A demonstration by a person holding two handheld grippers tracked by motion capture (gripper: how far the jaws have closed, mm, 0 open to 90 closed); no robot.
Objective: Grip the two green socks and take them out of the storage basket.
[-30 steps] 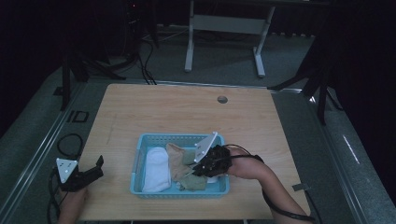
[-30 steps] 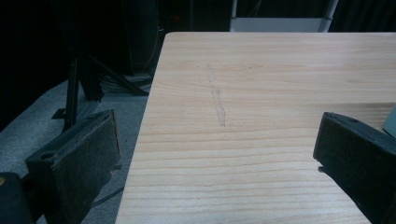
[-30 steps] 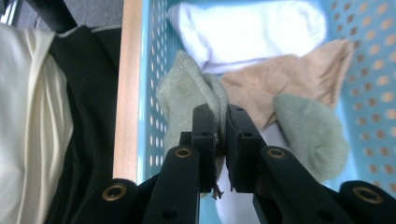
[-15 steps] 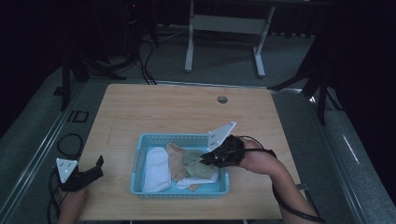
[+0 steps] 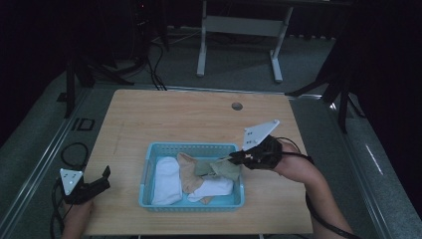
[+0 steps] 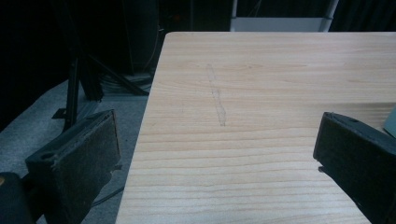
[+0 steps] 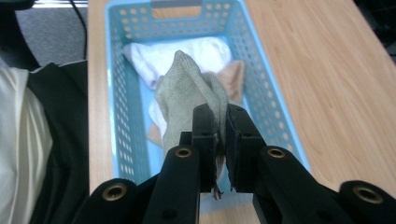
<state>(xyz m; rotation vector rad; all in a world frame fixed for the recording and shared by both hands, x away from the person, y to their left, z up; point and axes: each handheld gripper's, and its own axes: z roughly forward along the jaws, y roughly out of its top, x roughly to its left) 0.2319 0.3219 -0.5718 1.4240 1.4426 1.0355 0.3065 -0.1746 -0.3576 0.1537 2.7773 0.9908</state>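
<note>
A light blue basket sits near the table's front edge with several socks in it. My right gripper hovers over its right end, shut on a grey-green sock that trails down onto the pile. In the right gripper view the jaws pinch the sock's edge above the basket. A white sock and a tan sock lie below. My left gripper rests at the front left corner, open, nothing between its jaws.
The wooden table stretches bare beyond the basket, with a round cable hole near its far edge. A white desk frame stands on the floor behind. Cables lie on the floor at left.
My right gripper has risen and drawn to the right with the grey-green sock, pulling it up off the pile. The left gripper has stayed where it was.
</note>
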